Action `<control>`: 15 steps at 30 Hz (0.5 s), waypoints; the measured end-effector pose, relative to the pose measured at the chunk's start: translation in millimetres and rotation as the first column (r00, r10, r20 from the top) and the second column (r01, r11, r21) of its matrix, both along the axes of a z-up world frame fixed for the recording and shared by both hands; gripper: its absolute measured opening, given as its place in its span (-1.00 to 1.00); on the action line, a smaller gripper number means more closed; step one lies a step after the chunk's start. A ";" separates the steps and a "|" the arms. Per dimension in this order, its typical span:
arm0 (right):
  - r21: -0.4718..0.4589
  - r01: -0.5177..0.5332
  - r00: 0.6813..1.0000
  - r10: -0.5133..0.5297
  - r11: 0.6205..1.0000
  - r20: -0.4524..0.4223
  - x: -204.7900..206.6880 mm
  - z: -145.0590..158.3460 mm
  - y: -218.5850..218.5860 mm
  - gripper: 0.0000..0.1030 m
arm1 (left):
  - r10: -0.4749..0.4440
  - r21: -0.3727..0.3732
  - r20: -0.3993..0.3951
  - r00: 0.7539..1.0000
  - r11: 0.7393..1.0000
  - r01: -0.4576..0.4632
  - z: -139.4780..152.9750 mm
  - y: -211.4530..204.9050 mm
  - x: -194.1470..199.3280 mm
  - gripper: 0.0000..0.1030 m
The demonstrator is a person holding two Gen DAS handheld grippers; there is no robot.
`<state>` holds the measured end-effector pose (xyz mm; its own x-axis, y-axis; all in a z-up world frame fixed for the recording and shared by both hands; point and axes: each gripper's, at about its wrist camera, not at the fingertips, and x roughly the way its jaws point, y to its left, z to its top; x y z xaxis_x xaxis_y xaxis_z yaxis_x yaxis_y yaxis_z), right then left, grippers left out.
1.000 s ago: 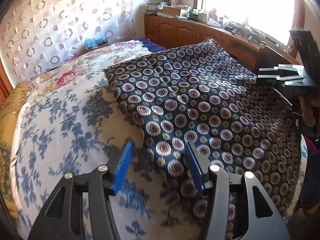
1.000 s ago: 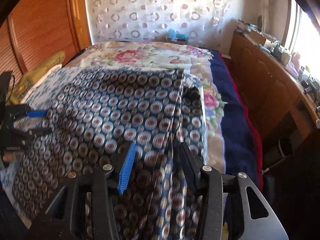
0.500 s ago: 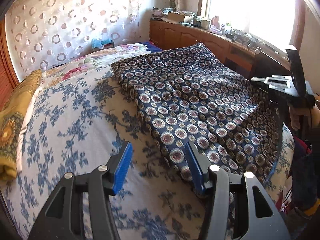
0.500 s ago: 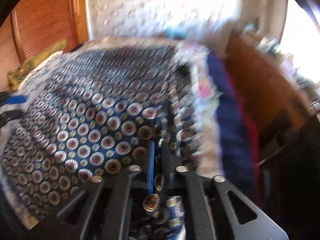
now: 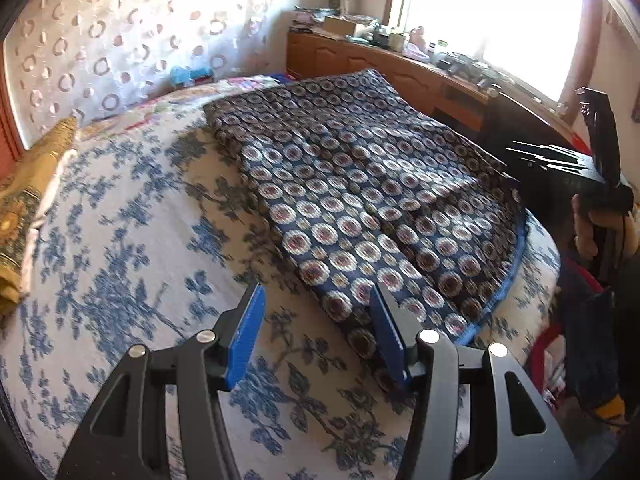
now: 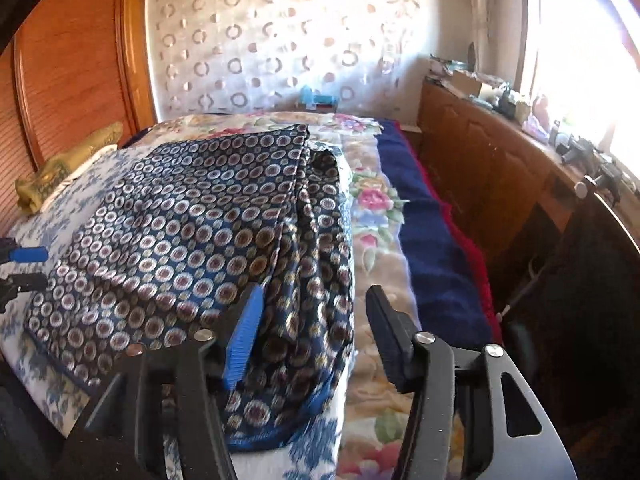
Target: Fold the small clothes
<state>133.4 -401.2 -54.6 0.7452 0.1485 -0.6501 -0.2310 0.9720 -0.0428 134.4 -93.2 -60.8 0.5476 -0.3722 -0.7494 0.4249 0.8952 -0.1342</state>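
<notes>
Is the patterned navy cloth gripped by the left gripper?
No, the left gripper stands open, with nothing pinched, beside the patterned navy cloth.

The navy circle-patterned folded cloth is lying mid-frame on the blue-flowered white bedspread, with the long wooden sideboard behind it at upper right and the yellow rolled cushion sitting at far left.

I'm seeing a yellow cushion lying at the bed's far left edge, and clutter sitting along the wooden cabinet under the window.
</notes>
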 end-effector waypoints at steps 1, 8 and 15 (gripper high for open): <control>0.006 -0.005 1.000 0.005 1.000 0.000 -2.0 -0.5 0.5 0.08 | -0.009 -0.007 -0.008 1.000 1.000 0.009 -1.0 0.3 -1.4 -0.03; 0.046 -0.061 0.998 0.061 0.997 0.002 -18.2 0.6 21.9 0.17 | -0.052 -0.079 -0.078 0.996 0.996 0.046 -9.5 5.7 -14.4 -0.11; 0.046 -0.148 0.989 0.148 0.988 0.006 -35.6 2.5 50.3 0.33 | -0.110 -0.136 -0.105 0.988 0.986 0.095 -13.7 1.9 -23.3 -0.39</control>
<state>97.8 -350.9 -52.1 0.7144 0.2868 -0.6383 -0.3721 0.9282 0.0007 111.2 -91.3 -74.5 0.4172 -0.5204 -0.7450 0.4894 0.8194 -0.2983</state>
